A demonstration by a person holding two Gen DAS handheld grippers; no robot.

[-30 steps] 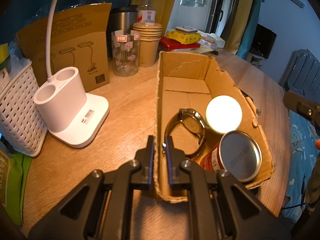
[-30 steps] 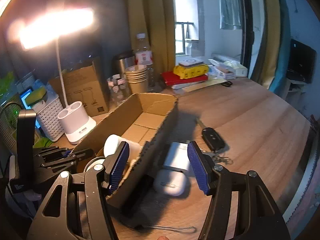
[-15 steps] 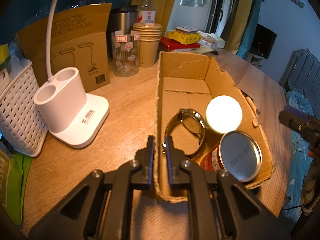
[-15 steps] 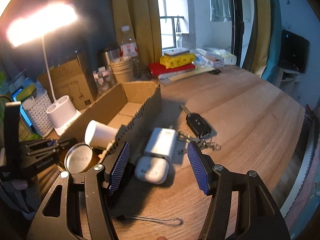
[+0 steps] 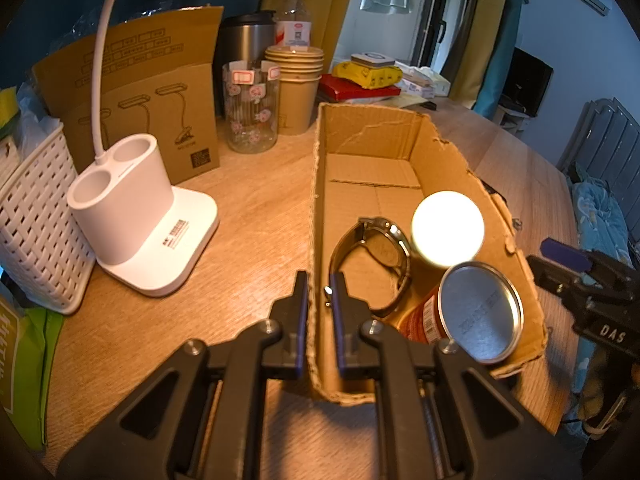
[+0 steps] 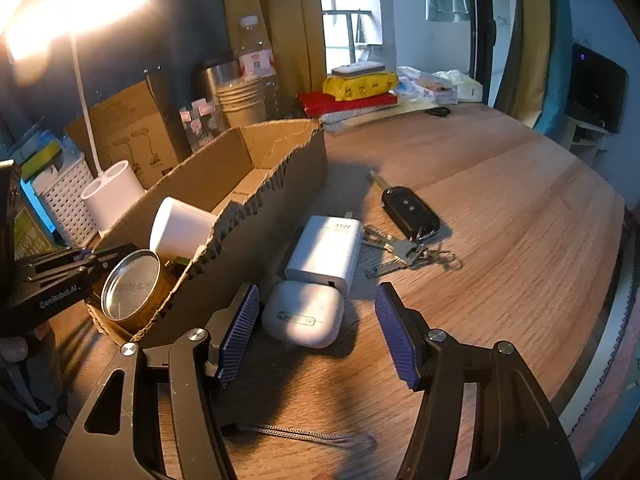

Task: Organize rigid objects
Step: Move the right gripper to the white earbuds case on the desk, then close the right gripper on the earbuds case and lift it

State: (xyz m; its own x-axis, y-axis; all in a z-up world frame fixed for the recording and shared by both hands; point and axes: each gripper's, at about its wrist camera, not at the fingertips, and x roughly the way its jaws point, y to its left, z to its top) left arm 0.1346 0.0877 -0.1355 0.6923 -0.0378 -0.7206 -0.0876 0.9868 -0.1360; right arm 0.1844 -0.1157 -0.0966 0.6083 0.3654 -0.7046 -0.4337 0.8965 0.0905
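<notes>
My left gripper (image 5: 319,292) is shut on the near left wall of the open cardboard box (image 5: 314,208). The box holds a metal wristwatch (image 5: 372,264), a white cup (image 5: 447,229) and a tin can (image 5: 478,318). My right gripper (image 6: 316,322) is open and empty, low over the table outside the box's right wall (image 6: 280,208). A white earbud case (image 6: 304,314) lies between its fingers, with a white charger (image 6: 326,250) just beyond. A black car key with a key bunch (image 6: 410,210) lies farther right.
A white lamp base (image 5: 132,216), a white basket (image 5: 28,216), a lamp carton (image 5: 136,92), a glass jar (image 5: 251,110), paper cups (image 5: 296,84) and a steel flask (image 5: 244,52) stand left and behind the box. Books (image 6: 352,96) lie at the back.
My right gripper has moved right and down, from over the box wall to around the earbud case. The left gripper has held still on the box wall.
</notes>
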